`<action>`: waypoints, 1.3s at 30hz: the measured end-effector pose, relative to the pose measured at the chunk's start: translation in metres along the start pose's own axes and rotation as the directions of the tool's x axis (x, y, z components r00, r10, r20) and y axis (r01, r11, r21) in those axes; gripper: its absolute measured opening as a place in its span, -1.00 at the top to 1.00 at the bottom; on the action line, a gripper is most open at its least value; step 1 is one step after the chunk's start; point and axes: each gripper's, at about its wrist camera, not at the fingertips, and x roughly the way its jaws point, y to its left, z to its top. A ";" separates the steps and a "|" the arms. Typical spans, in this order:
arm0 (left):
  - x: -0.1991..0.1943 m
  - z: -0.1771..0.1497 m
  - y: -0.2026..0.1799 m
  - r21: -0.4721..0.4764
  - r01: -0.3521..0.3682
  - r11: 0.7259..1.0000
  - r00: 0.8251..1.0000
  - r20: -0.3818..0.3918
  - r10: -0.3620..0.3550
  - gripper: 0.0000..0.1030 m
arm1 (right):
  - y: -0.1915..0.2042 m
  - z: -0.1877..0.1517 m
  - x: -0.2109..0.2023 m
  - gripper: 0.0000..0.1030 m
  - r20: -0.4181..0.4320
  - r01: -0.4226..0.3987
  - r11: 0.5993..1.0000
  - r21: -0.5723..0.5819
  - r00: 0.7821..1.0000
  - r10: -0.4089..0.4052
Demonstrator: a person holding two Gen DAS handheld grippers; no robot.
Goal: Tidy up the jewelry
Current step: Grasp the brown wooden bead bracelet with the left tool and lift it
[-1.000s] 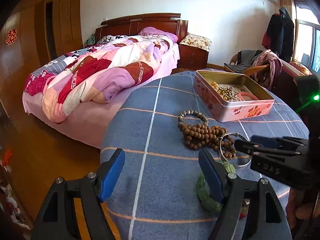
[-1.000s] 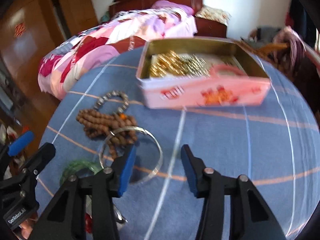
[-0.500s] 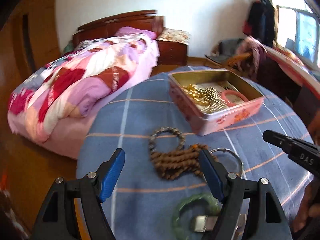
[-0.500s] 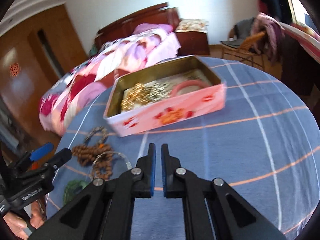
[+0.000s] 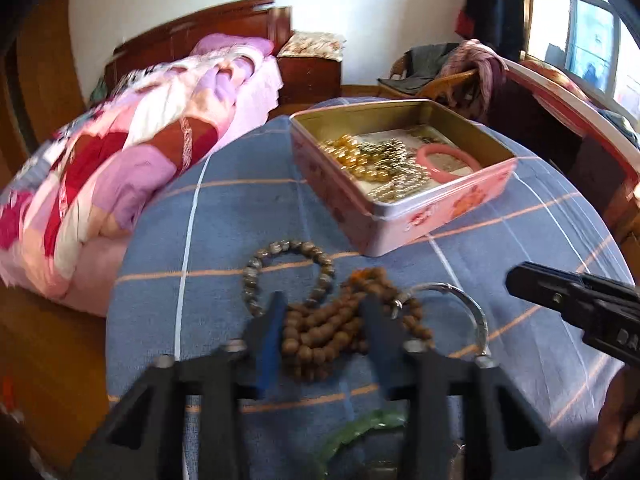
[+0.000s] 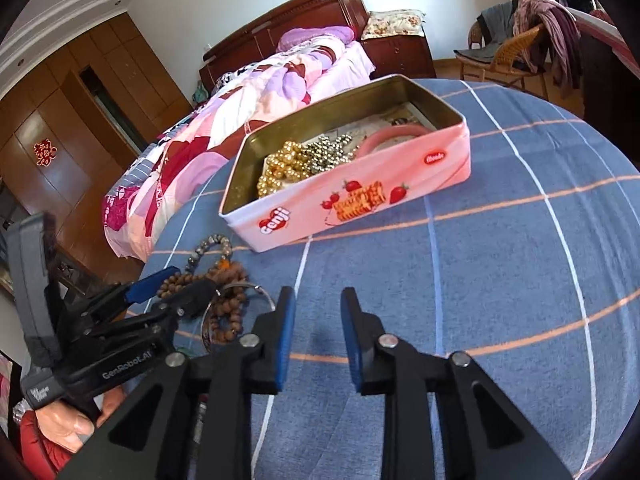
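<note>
A pink tin [image 5: 404,216] [image 6: 360,196] on the blue checked table holds gold and silver bead strings [image 5: 380,160] and a pink bangle [image 5: 448,158]. In front of it lie a brown wooden bead string [image 5: 324,332] [image 6: 228,280], a grey bead bracelet [image 5: 288,268], a silver bangle [image 5: 472,312] and a green bangle [image 5: 360,428]. My left gripper [image 5: 324,320] is partly closed, its fingers on either side of the brown beads; it also shows in the right wrist view [image 6: 176,284]. My right gripper [image 6: 316,320] is open and empty over bare cloth.
A bed with a pink patchwork quilt [image 5: 132,152] stands left of the table. A wooden nightstand [image 5: 312,68] and a chair with clothes [image 5: 452,68] are behind. The round table's edge [image 5: 116,320] drops off at the left.
My left gripper has moved forward over the brown beads and narrowed around them. My right gripper closed half a second ago and has opened again, pulled back to the right.
</note>
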 end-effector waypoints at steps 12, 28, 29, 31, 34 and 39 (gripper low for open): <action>-0.033 -0.005 0.011 -0.050 0.047 0.998 0.998 0.042 -0.045 0.86 | 0.014 -0.003 -0.002 0.24 -0.022 0.050 0.995 -0.086 0.998 -0.052; 0.003 -0.008 -0.011 0.109 0.030 0.994 0.998 -0.058 -0.024 0.15 | 0.009 -0.010 -0.003 -0.05 -0.030 0.070 0.995 -0.074 0.997 -0.072; 0.000 -0.010 -0.011 0.113 0.025 0.993 0.999 -0.047 -0.019 0.18 | 0.009 -0.011 -0.003 -0.05 -0.031 0.070 0.995 -0.071 0.997 -0.073; -0.008 -0.012 -0.010 0.091 0.033 0.995 0.999 -0.014 -0.032 0.47 | 0.006 -0.011 -0.002 -0.05 -0.035 0.065 0.996 -0.056 0.997 -0.067; -0.022 -0.011 0.002 -0.022 0.123 0.992 0.992 0.030 -0.123 0.77 | 0.006 -0.012 -0.002 -0.05 -0.038 0.059 0.997 -0.057 0.997 -0.062; -0.023 -0.012 0.015 -0.117 0.168 0.979 0.985 0.043 -0.164 0.87 | 0.012 -0.012 -0.003 -0.05 -0.037 0.061 0.995 -0.074 0.997 -0.064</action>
